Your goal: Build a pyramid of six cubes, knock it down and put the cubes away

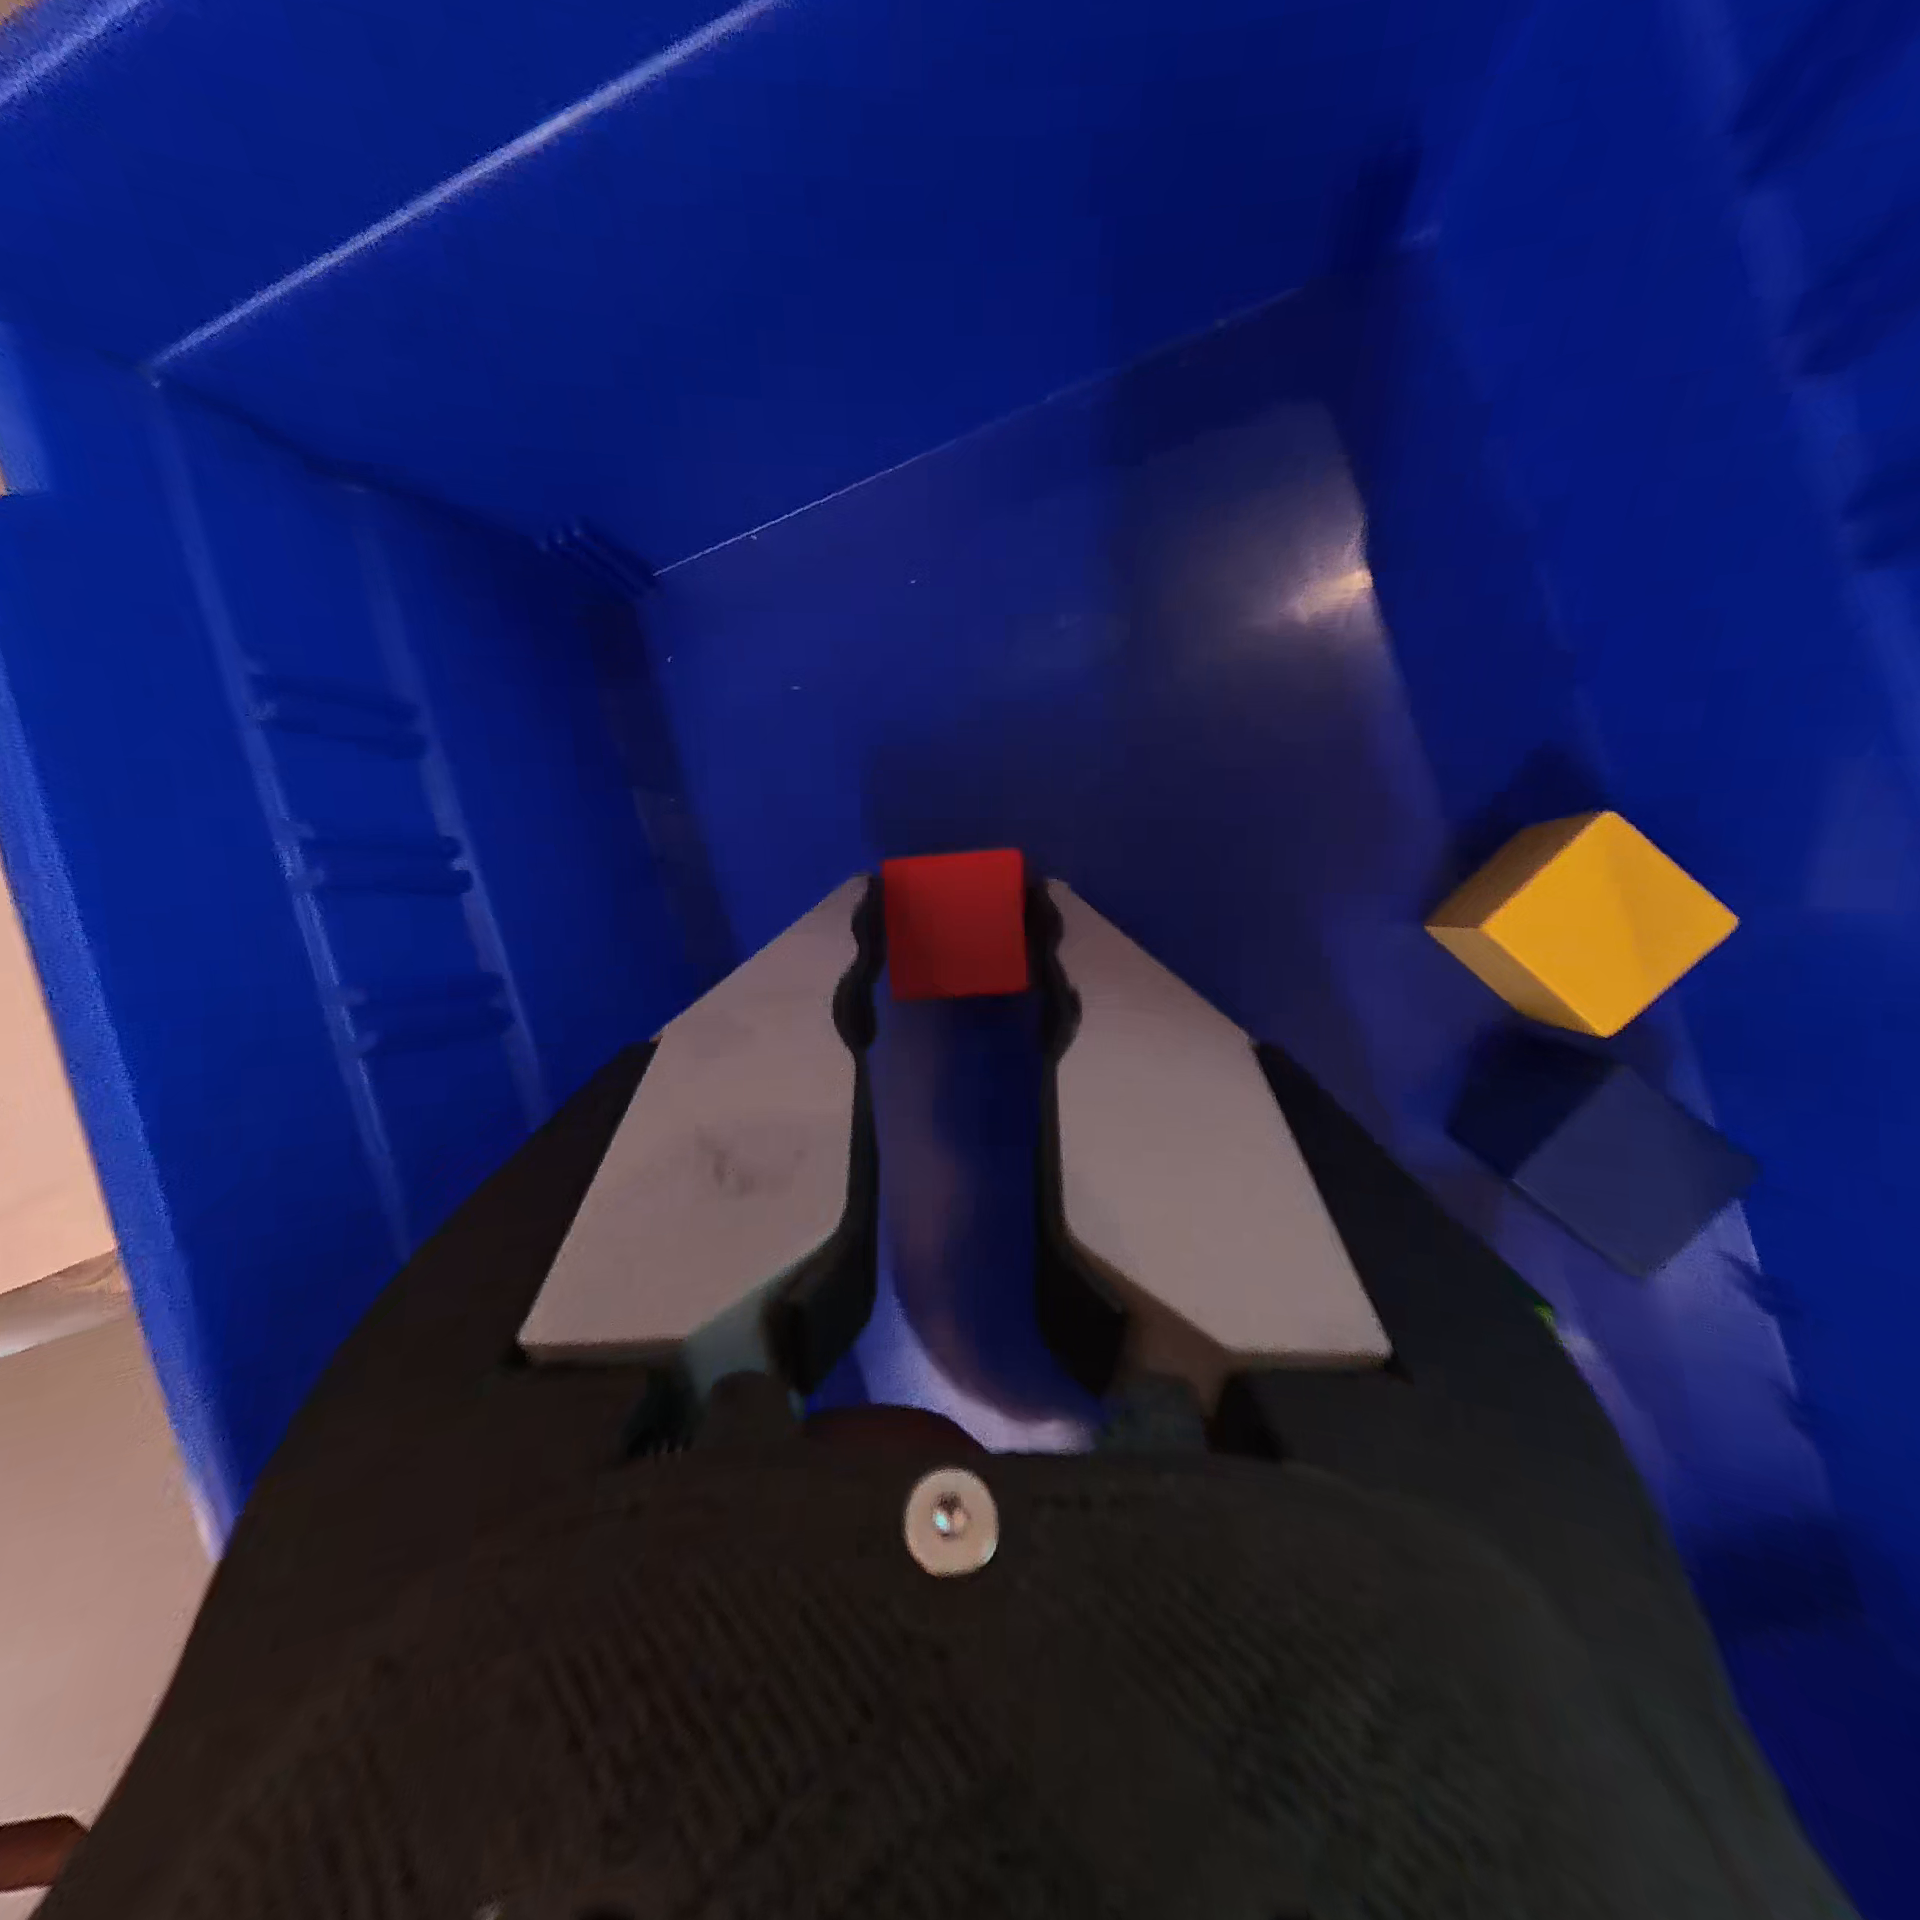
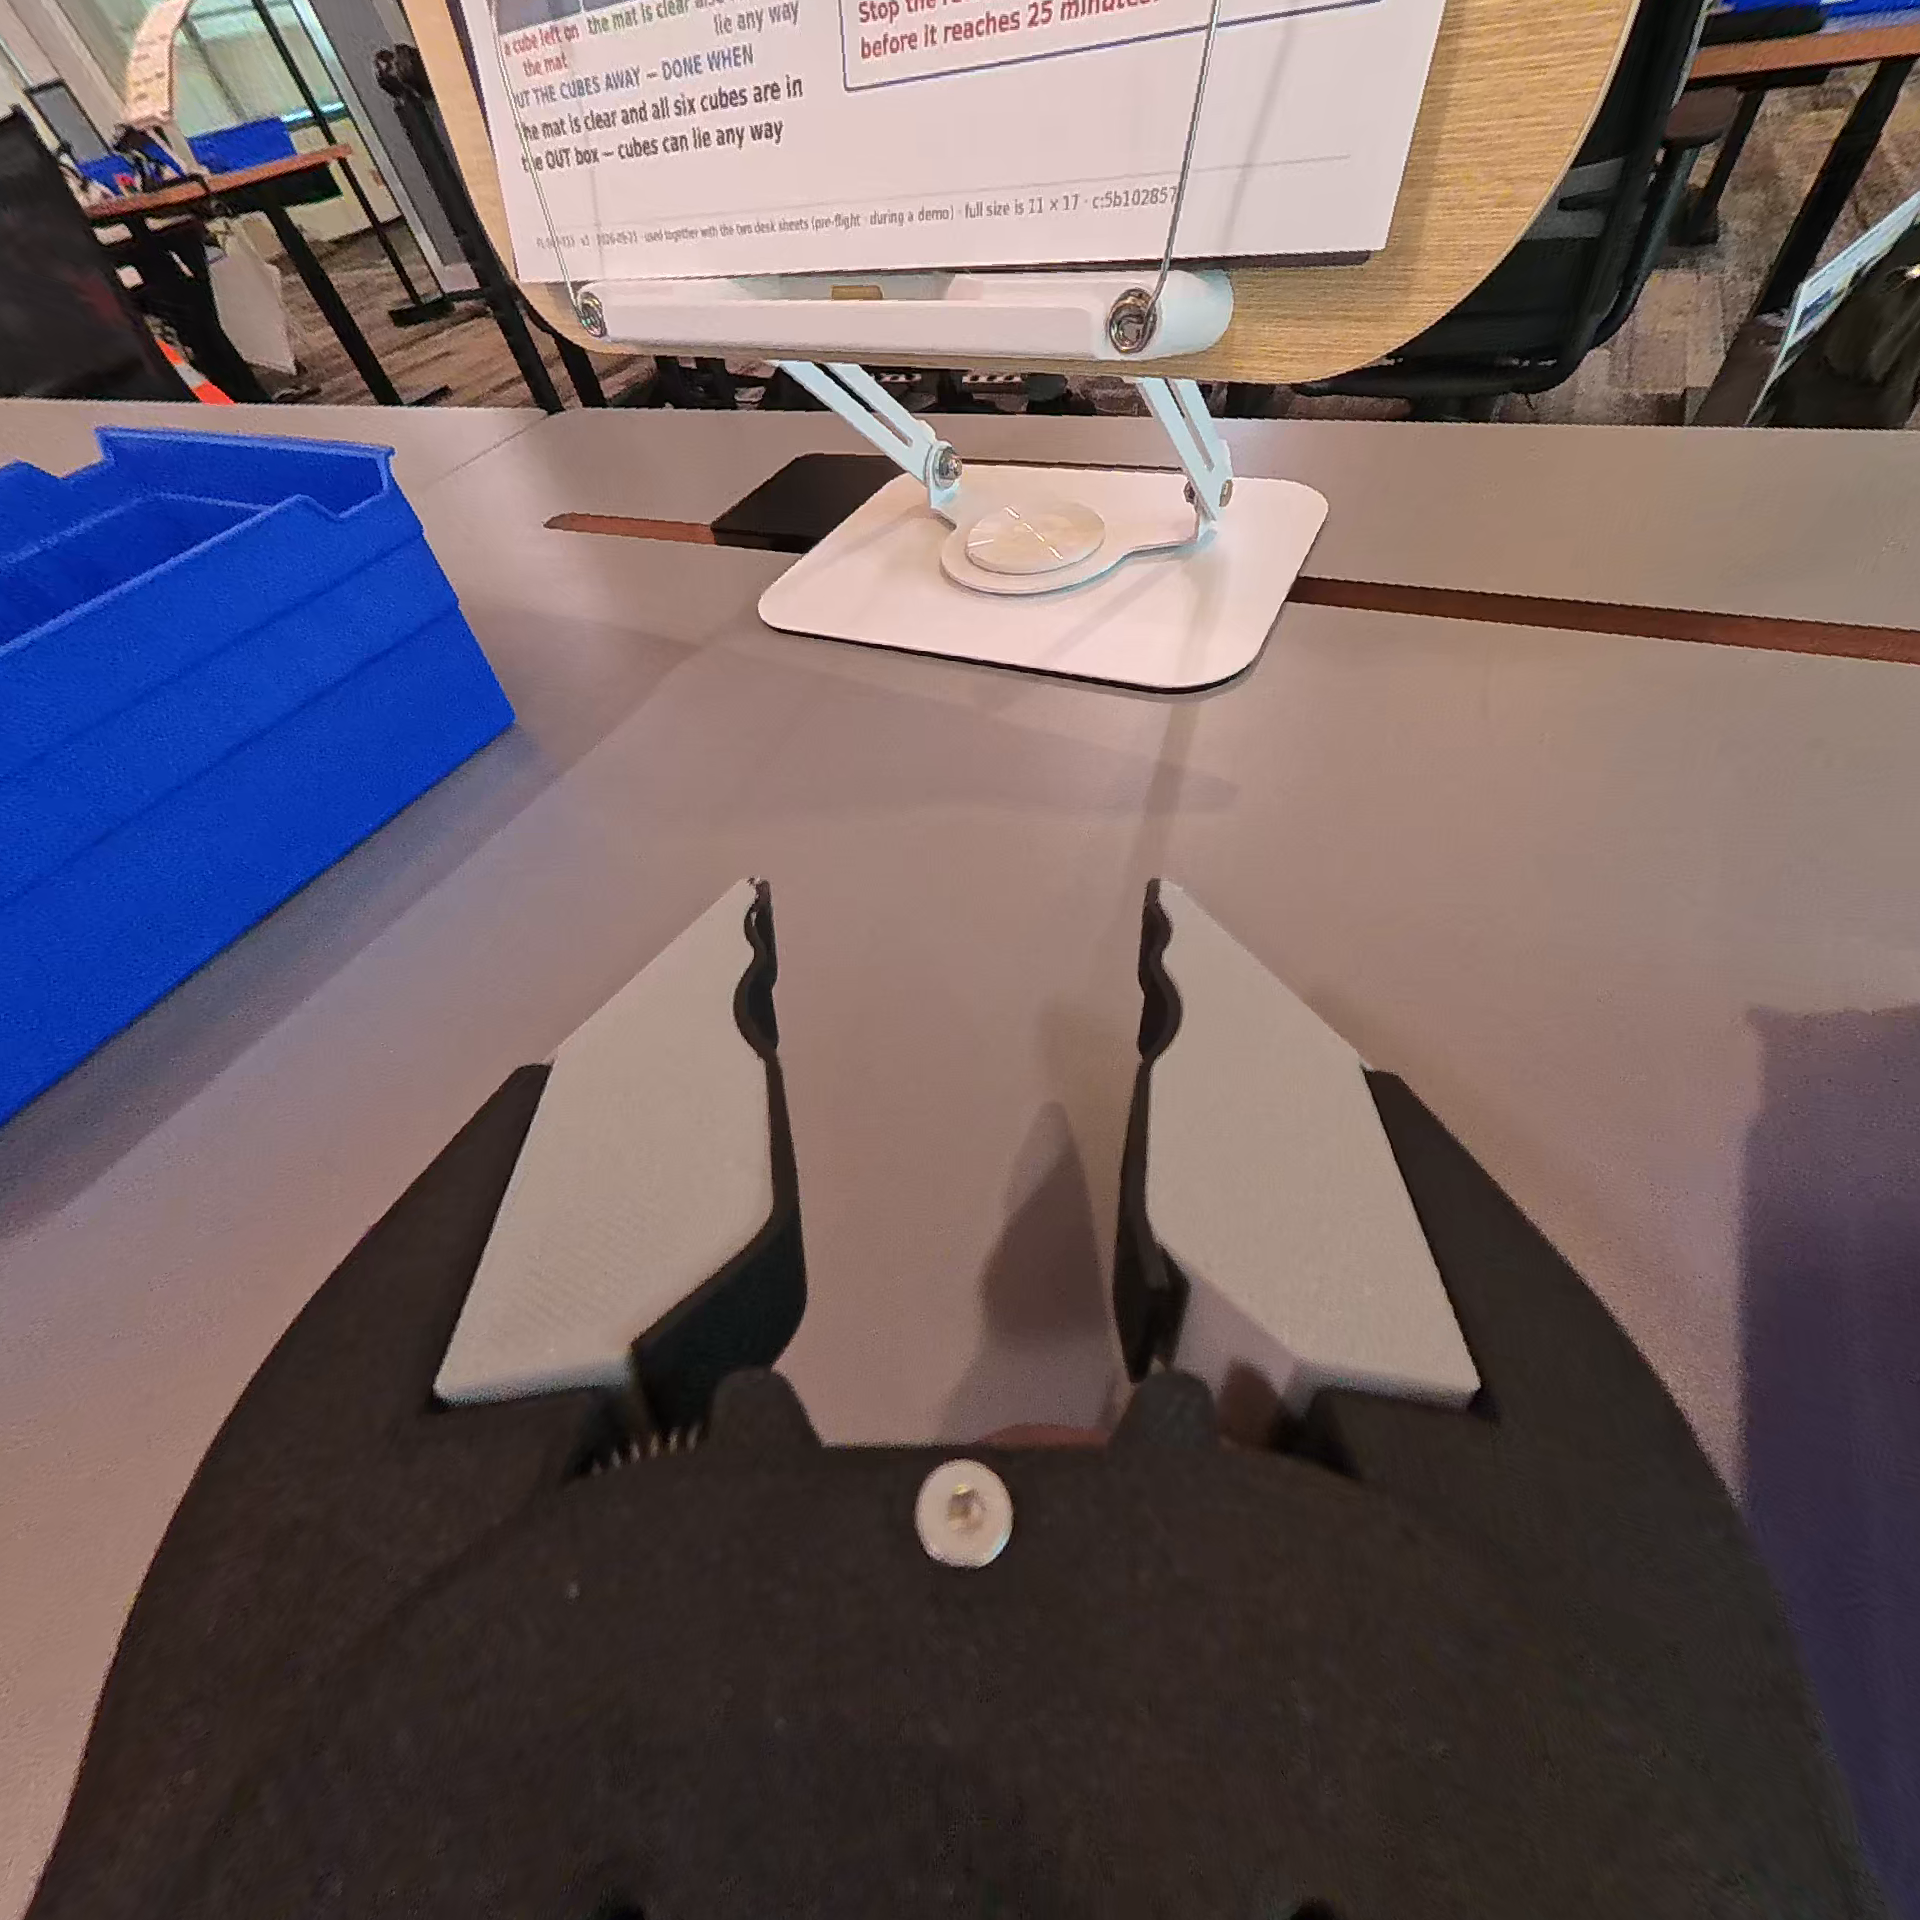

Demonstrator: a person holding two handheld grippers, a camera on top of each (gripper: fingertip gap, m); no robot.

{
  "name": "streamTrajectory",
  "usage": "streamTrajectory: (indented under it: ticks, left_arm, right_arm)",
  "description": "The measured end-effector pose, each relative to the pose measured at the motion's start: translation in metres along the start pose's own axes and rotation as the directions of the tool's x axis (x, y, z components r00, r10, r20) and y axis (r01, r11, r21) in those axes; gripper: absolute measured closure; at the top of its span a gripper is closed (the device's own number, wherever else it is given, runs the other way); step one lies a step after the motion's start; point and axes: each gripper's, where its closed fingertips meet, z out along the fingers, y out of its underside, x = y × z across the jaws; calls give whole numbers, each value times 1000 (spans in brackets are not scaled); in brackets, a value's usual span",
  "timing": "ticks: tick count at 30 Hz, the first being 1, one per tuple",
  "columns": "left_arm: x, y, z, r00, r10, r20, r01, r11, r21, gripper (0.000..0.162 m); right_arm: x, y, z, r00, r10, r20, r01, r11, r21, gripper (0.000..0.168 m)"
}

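Note:
In the left wrist view my left gripper (image 1: 954, 914) is shut on a red cube (image 1: 954, 925), held at its fingertips inside a blue plastic bin (image 1: 727, 364). A yellow cube (image 1: 1579, 920) and a dark blue cube (image 1: 1621, 1169) lie on the bin's floor to the right, touching each other. In the right wrist view my right gripper (image 2: 954, 904) is open and empty, low over the grey table (image 2: 1455, 831). A blue bin (image 2: 208, 707) stands to its left.
A white stand (image 2: 1049, 582) holding a wooden board with a printed sheet (image 2: 935, 135) stands at the table's far middle. A dark mat edge (image 2: 1839, 1299) shows at the right. Office desks and chairs are behind. My hands' fingertips stand some 40 centimetres from each other.

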Motion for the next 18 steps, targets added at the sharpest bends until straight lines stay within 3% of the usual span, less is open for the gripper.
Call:
streamTrajectory:
  ticks: [5, 9, 11, 14, 16, 18]
  left_arm:
    - [22, -41, -54, 998, 18, -55, -6, 980, 197, 137]
    - [100, -76, -117, 951, 281, -127, -220, 908, 357, 136]
    - [146, -79, -133, 875, 467, -129, -390, 836, 387, 136]
    - [207, -70, -133, 700, 704, -122, -619, 683, 387, 137]
    - [237, -62, -120, 606, 786, -124, -705, 603, 373, 137]
    - [265, -51, -106, 544, 817, -190, -735, 574, 362, 137]
  right_arm:
    - [-6, -4, -2, 1000, -13, 14, 13, 1000, 12, 101]
    - [-9, -6, -3, 1000, -21, 21, 21, 1000, 17, 101]
    - [-9, -7, -6, 1000, -21, 22, 20, 999, 25, 101]
    - [-8, -11, -10, 1000, -7, 26, 6, 999, 42, 102]
    - [-8, -14, -13, 999, 8, 32, -10, 998, 58, 102]
    - [-6, -18, -15, 999, 22, 35, -25, 997, 73, 102]
